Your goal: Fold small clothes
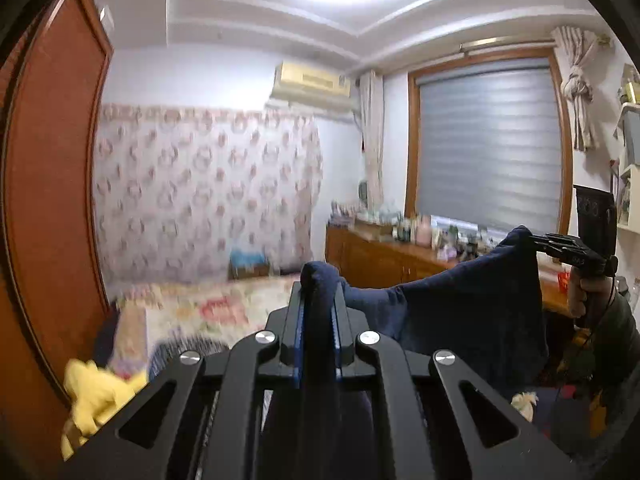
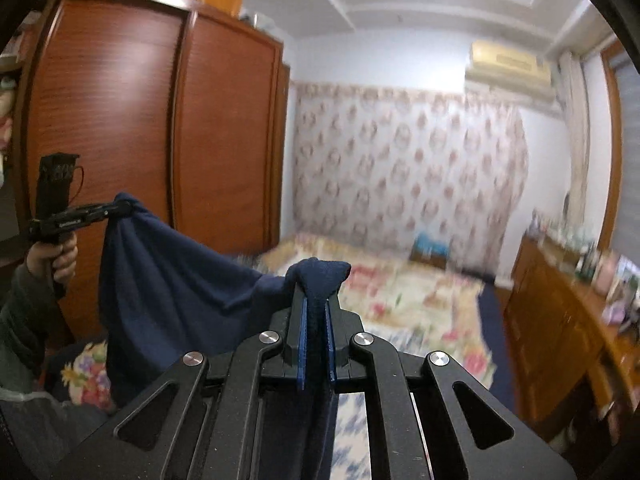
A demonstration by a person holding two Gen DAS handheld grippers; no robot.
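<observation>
A navy blue garment [image 1: 460, 304] hangs in the air, stretched between both grippers above the bed. My left gripper [image 1: 319, 292] is shut on one corner of it, a bunch of cloth sticking out past the fingertips. My right gripper [image 2: 316, 292] is shut on the other corner. In the left wrist view the right gripper [image 1: 536, 240] shows at the far right, pinching the cloth's top edge. In the right wrist view the left gripper [image 2: 124, 206] shows at the left, and the navy garment [image 2: 168, 280] sags between the two.
A bed with a floral cover [image 2: 400, 288] lies below. A yellow garment [image 1: 96, 396] lies at lower left. A wooden wardrobe [image 2: 160, 128] stands to the left, a cluttered wooden dresser [image 1: 392, 252] under the window to the right.
</observation>
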